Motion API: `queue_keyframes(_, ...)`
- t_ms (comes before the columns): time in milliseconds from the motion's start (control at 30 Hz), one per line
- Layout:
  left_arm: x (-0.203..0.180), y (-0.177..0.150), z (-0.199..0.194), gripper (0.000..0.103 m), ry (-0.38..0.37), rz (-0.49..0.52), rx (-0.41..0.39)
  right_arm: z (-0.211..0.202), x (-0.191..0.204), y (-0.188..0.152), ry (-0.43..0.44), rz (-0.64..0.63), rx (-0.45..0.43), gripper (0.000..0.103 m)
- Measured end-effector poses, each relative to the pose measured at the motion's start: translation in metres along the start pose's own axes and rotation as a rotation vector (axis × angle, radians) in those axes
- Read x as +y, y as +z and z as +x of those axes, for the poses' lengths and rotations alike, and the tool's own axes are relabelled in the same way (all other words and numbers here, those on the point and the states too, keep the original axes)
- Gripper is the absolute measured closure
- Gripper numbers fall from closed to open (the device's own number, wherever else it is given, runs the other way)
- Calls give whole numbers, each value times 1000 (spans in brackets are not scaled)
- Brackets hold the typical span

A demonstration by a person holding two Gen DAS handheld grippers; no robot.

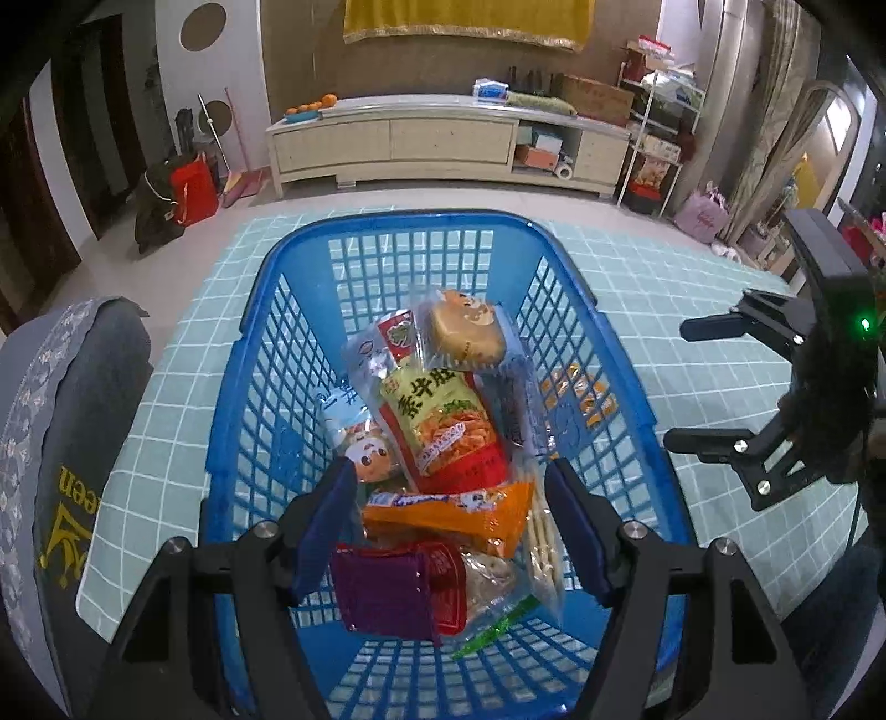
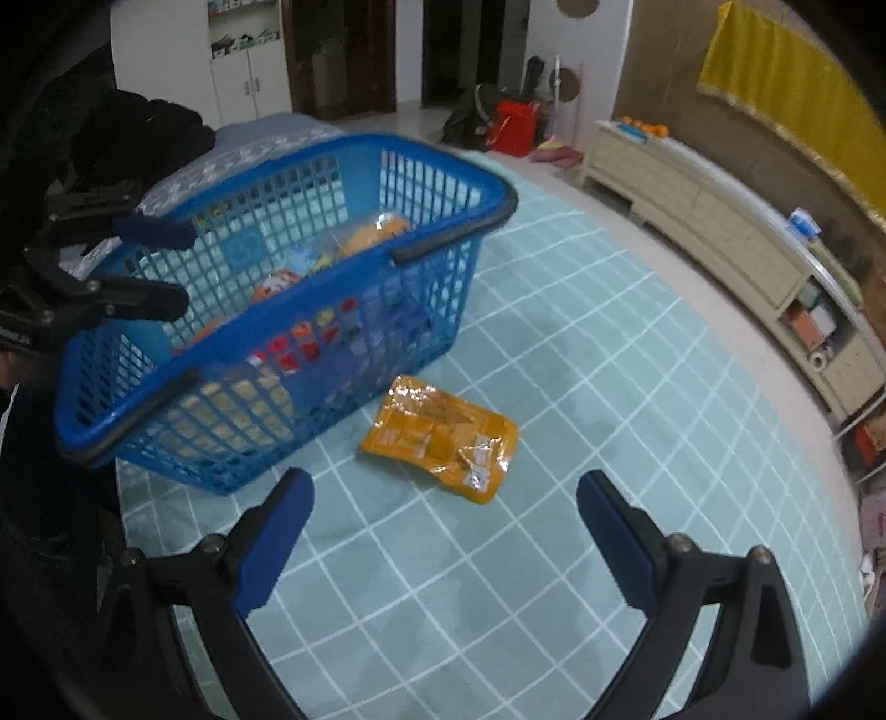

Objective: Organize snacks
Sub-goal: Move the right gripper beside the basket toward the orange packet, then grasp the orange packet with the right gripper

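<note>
One orange pouch (image 2: 440,437) lies outside our blue basket (image 2: 166,437), so our right gripper (image 2: 443,531) hangs wide open and empty above it; our left gripper (image 1: 448,515), part open, empty, aims into the packets.

A pale teal grid-patterned cloth (image 1: 637,266) is covering the table. A long cream cabinet (image 1: 443,141) is standing against a brown wall (image 1: 310,61), a yellow fringed cloth (image 1: 465,19) hanging above it, oranges (image 1: 315,104) sitting on top.
</note>
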State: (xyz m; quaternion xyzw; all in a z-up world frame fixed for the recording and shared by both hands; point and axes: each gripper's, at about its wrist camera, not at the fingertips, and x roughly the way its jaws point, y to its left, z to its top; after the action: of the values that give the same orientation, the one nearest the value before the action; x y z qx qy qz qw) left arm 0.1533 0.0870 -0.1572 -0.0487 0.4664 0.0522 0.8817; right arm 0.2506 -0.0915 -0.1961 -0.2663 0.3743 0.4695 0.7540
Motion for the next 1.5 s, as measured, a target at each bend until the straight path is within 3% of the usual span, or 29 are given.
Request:
queue_keyframes(33, 0, 1, 2, 34, 5, 4, 4, 4, -3, 2, 10, -4, 0, 5)
queue_keyframes(100, 1, 3, 6, 23, 8, 8, 10, 13, -6, 6, 26, -17, 2, 5)
queue_keyframes(233, 3, 7, 12, 18, 24, 10, 28, 27, -8, 15, 58, -75, 13, 5)
queue_keyframes(367, 9, 12, 15, 0, 39, -21, 39, 43, -5, 21, 91, -172, 46, 5)
queue_keyframes(967, 7, 23, 34, 0, 119, -34, 154, 100, 6, 40, 269, -432, 167, 5)
queue_keyframes(1200, 6, 25, 37, 0, 117, -57, 159, 112, 12, 29, 296, -494, 237, 5)
queue_keyframes(1333, 8, 26, 39, 0, 116, -64, 159, 114, 22, 21, 286, -518, 229, 6)
queue_keyframes(1433, 9, 26, 39, 0, 114, -67, 159, 113, 22, 28, 290, -534, 221, 15)
queue_keyframes(1500, 10, 26, 40, 0, 113, -68, 160, 116, 21, 35, 263, -544, 195, 15)
